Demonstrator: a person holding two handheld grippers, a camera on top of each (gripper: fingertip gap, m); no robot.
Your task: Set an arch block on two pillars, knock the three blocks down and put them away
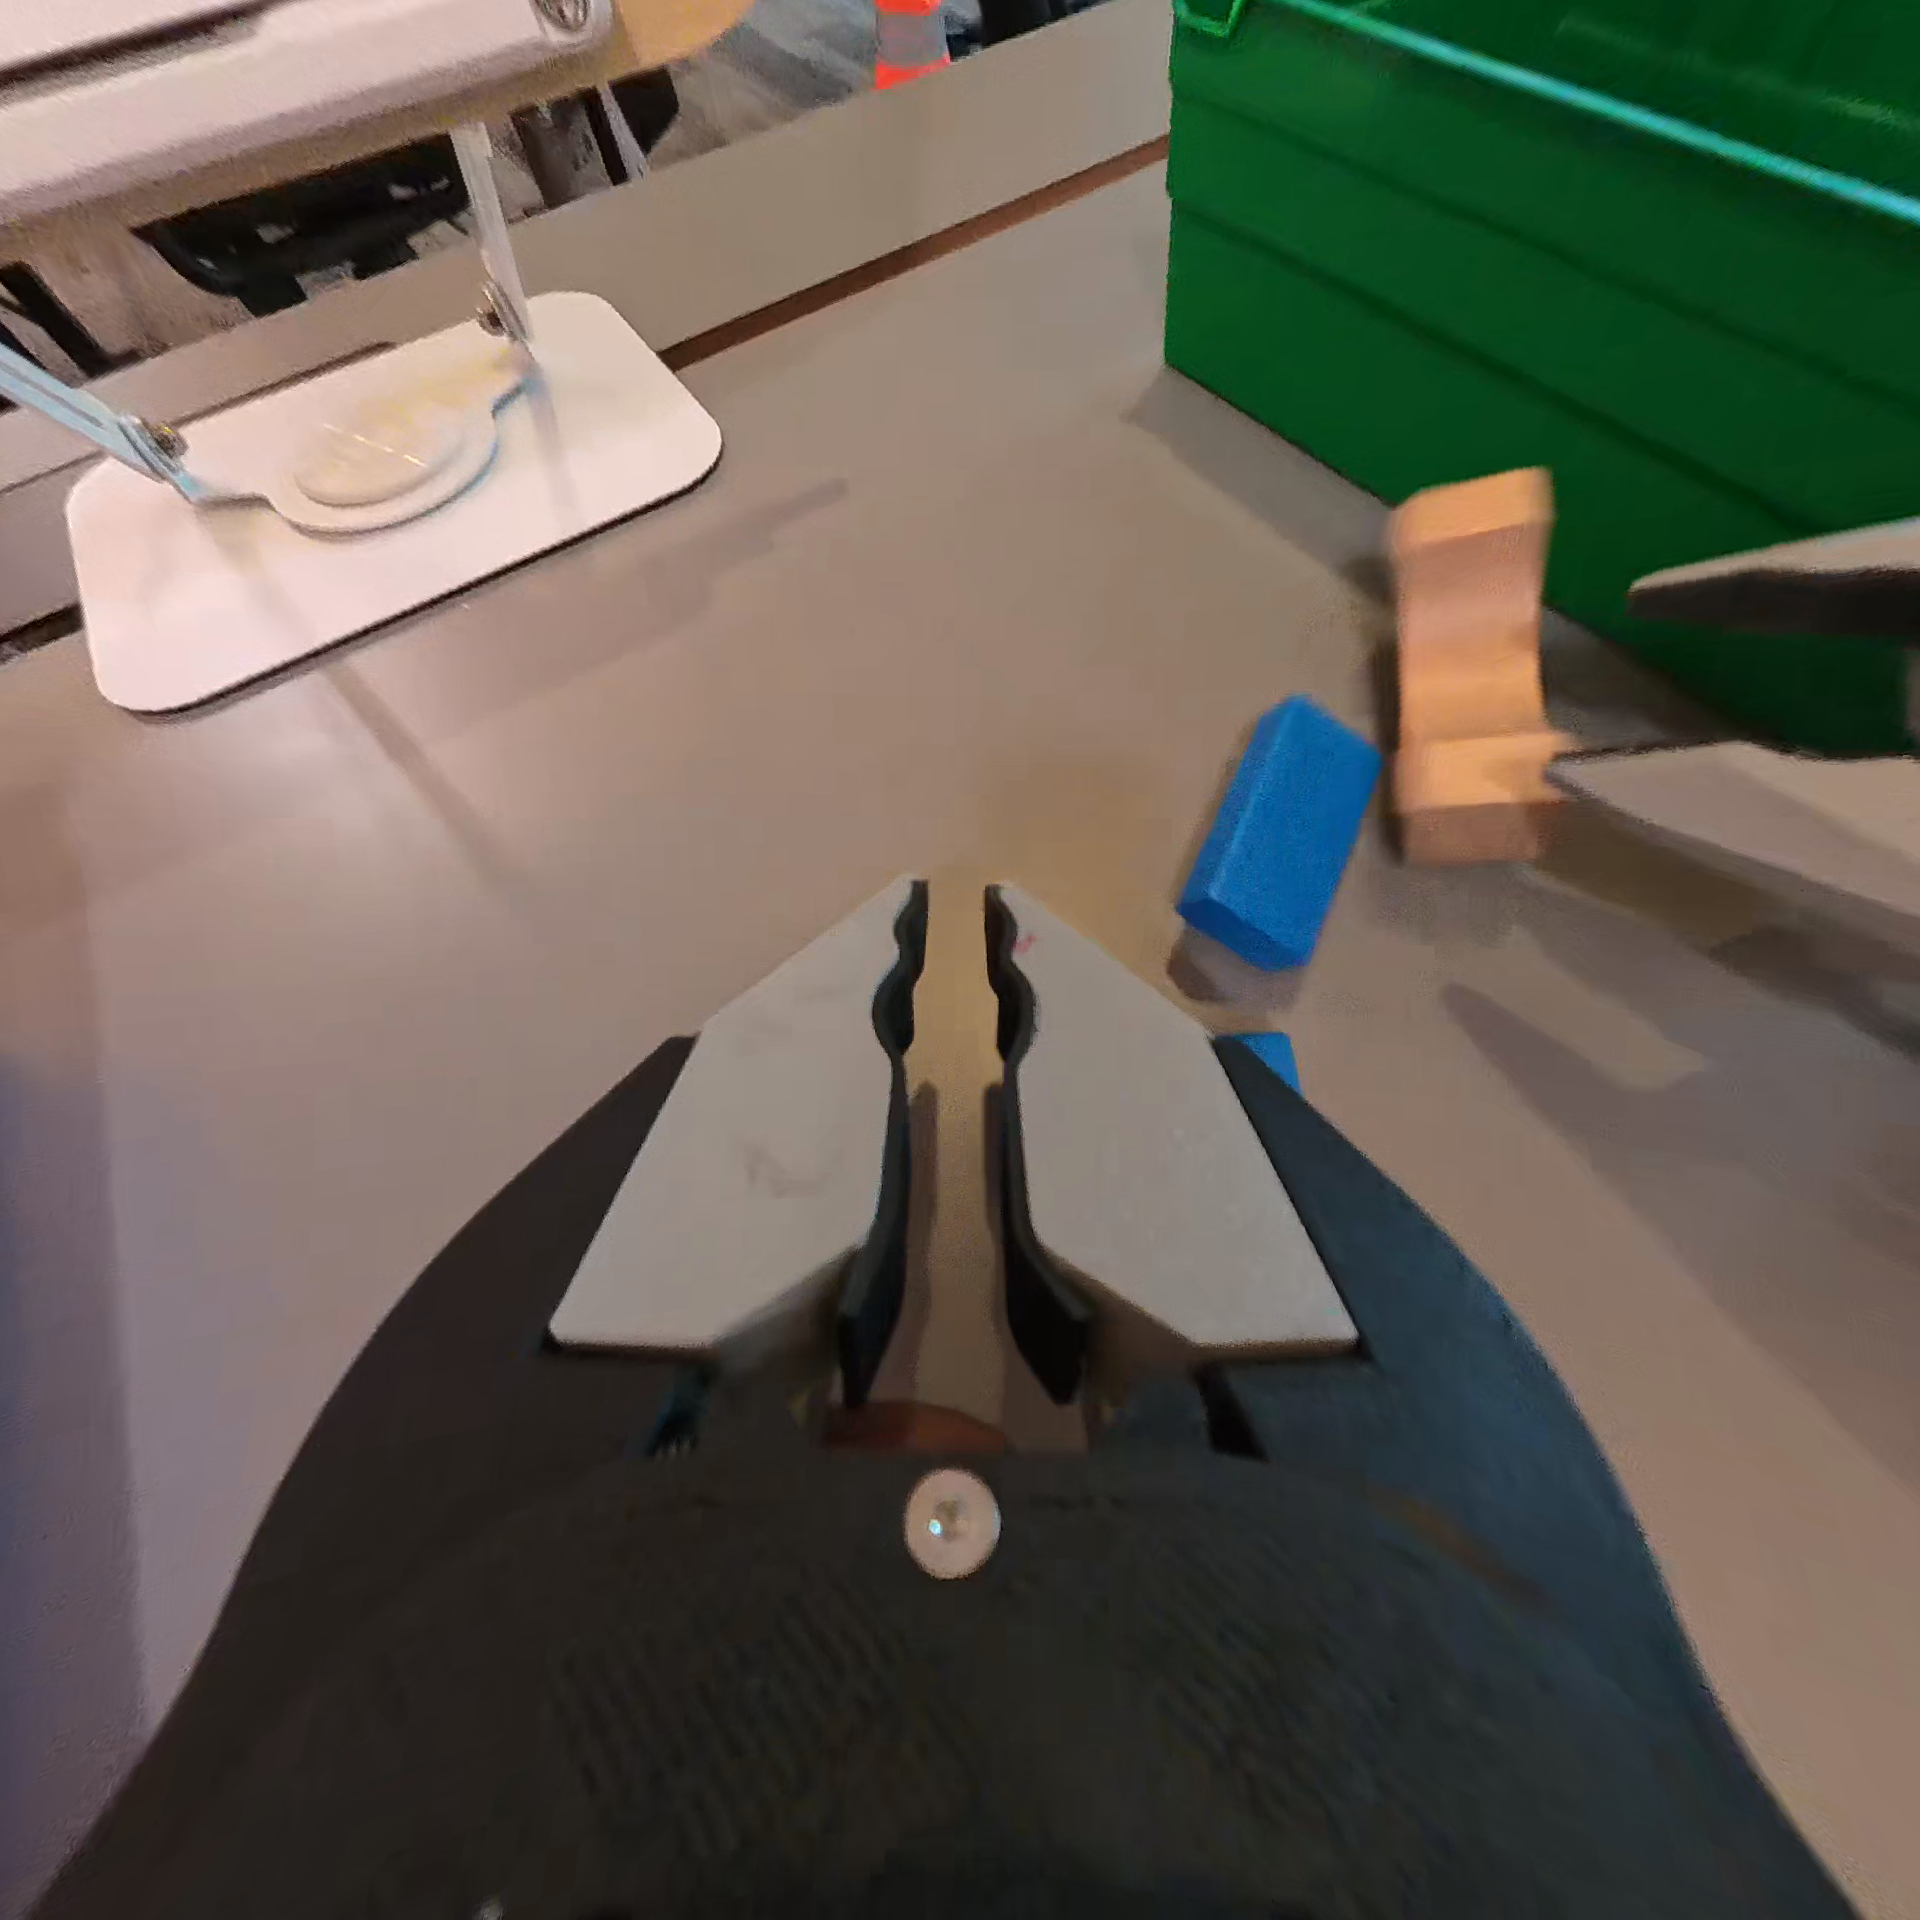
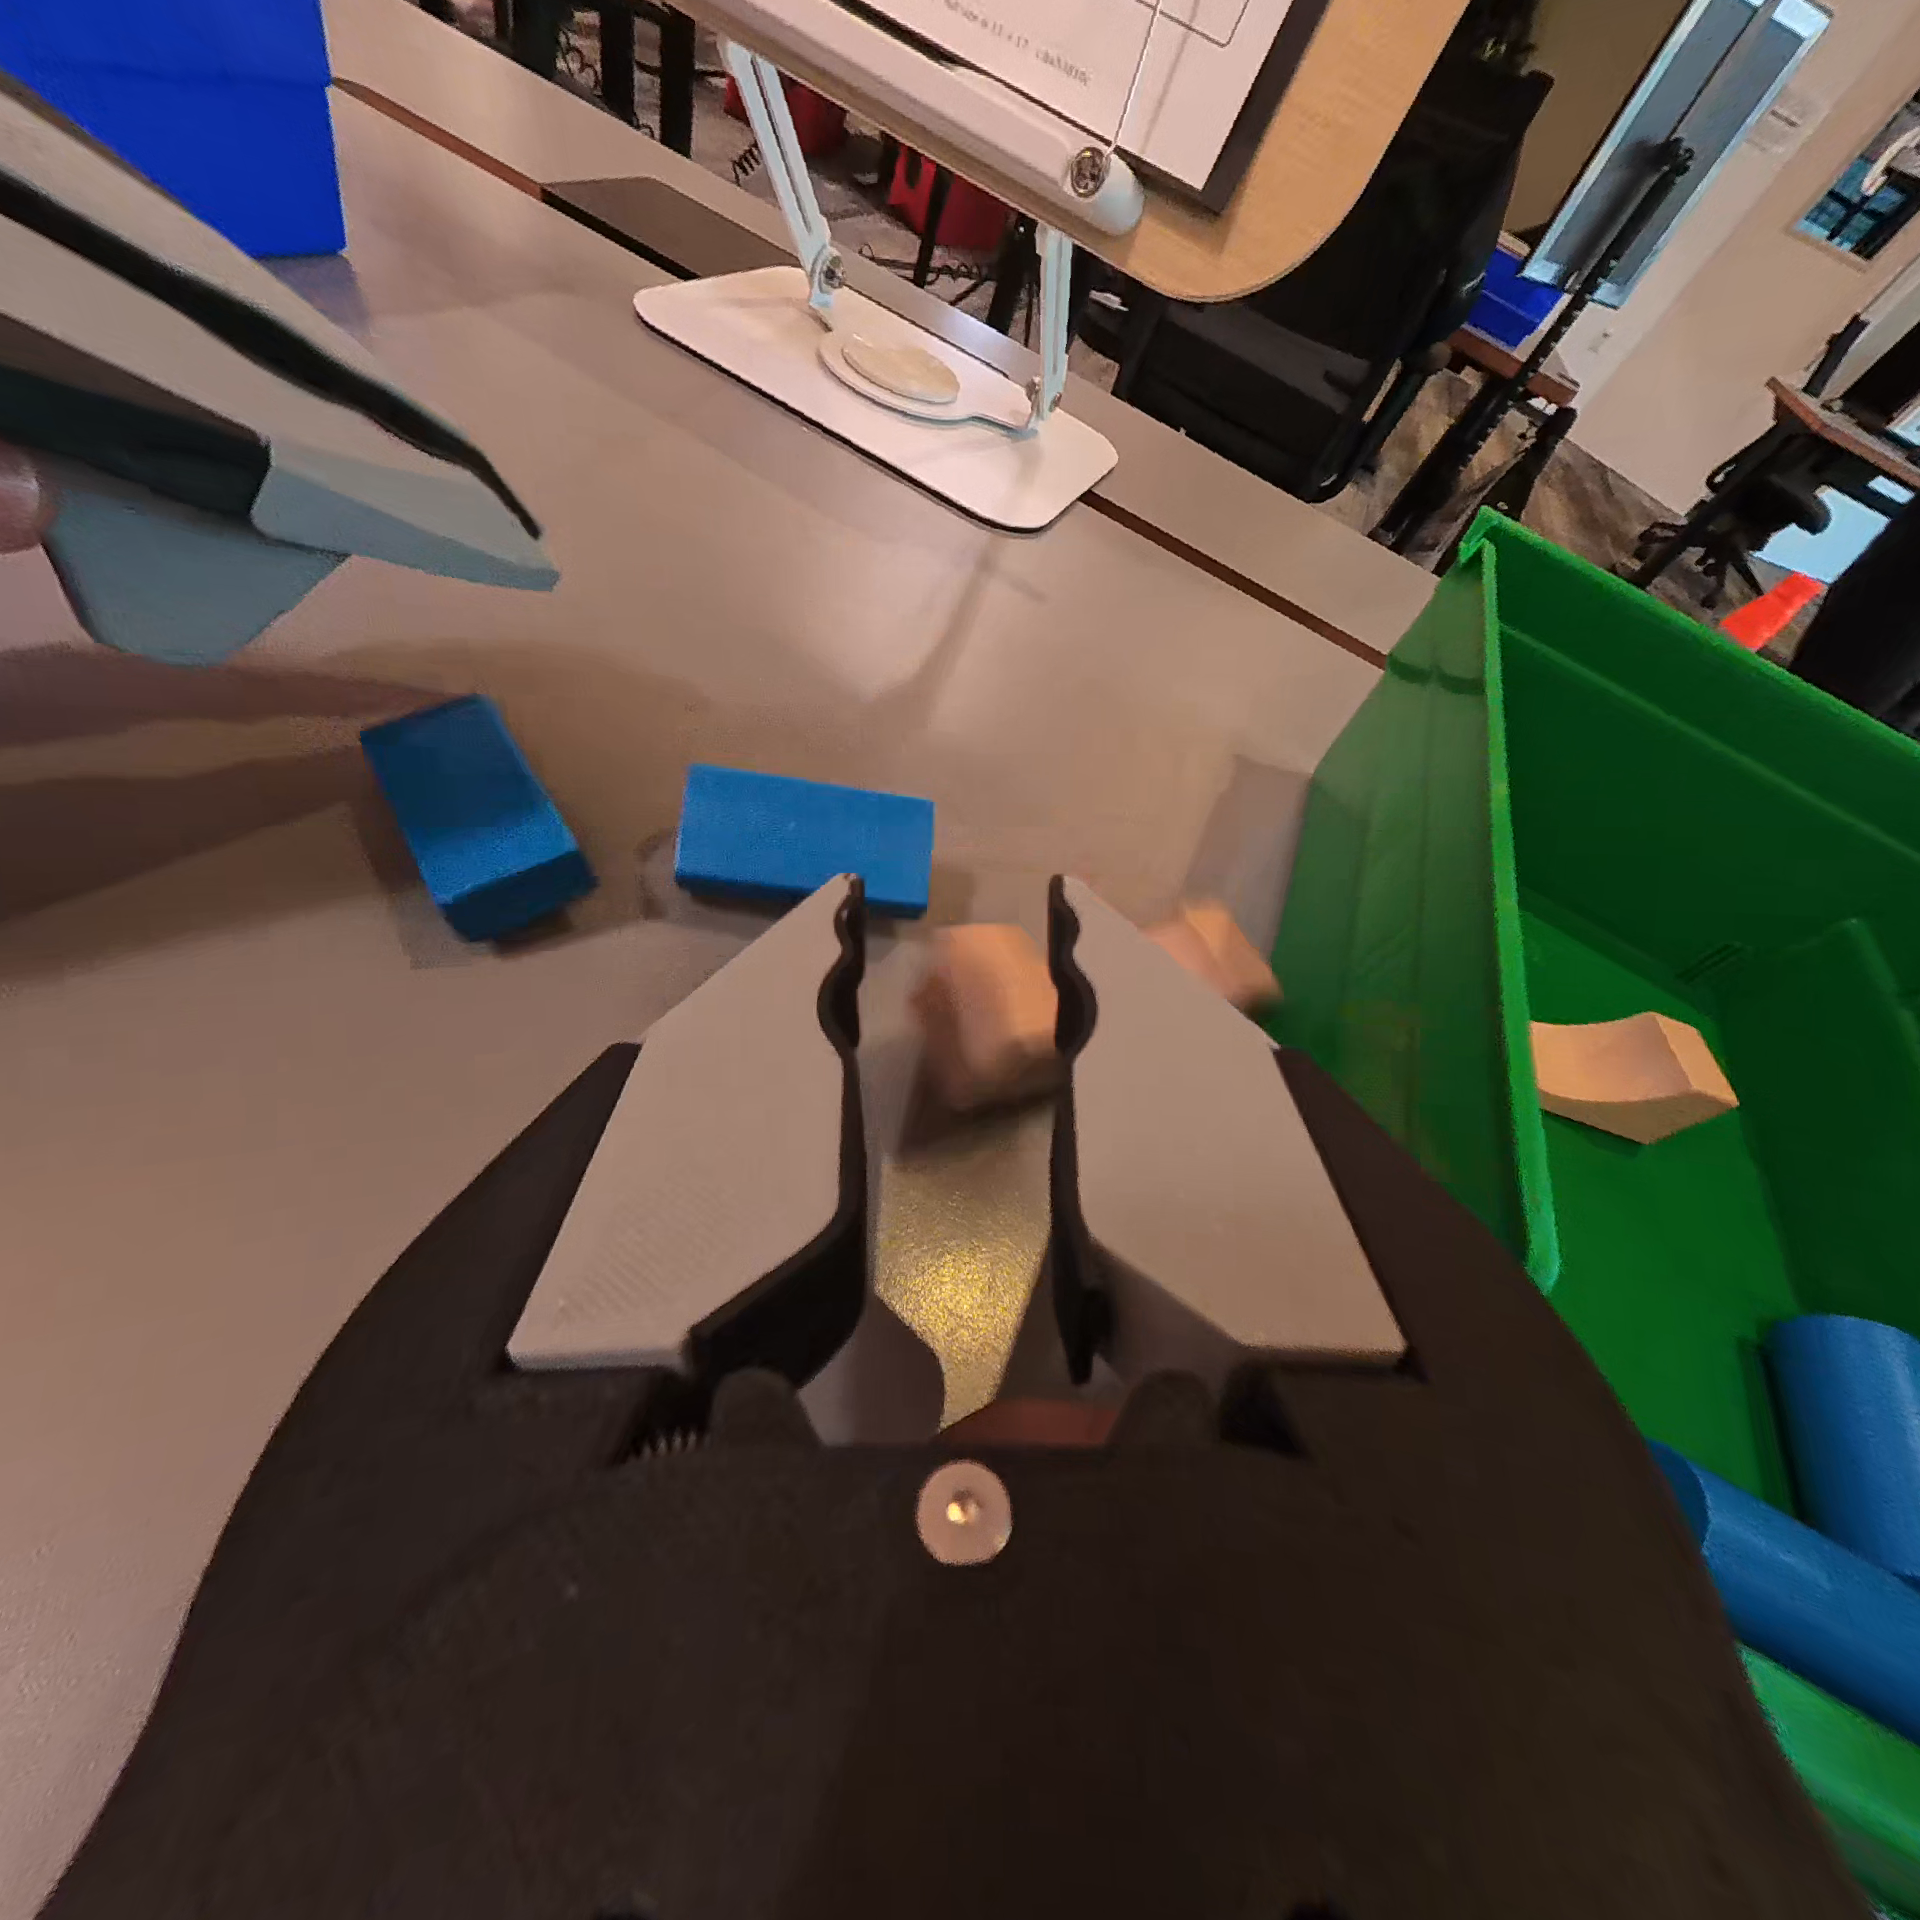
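Observation:
A wooden arch block [image 1: 1465, 665], blurred, is tipped on end at the tips of my right gripper [image 1: 1590, 681]. In the right wrist view the arch [image 2: 982, 1018] lies just beyond my right gripper [image 2: 954, 883], partly behind its right finger; the jaws are open and grip nothing. Two blue pillar blocks [image 2: 473, 816] [image 2: 805, 836] lie flat on the grey table. The left wrist view shows one [image 1: 1283, 831] and a corner of the other [image 1: 1262, 1055]. My left gripper [image 1: 954, 894] is empty with only a narrow gap, left of the blocks; it also shows in the right wrist view [image 2: 520, 551].
A green bin [image 2: 1392, 935] stands right of the blocks and holds another wooden arch [image 2: 1621, 1075] and blue cylinders [image 2: 1849, 1423]. It also shows in the left wrist view [image 1: 1507, 260]. A white stand base [image 1: 395, 488] sits at the back. A blue box [image 2: 187, 114] is far left.

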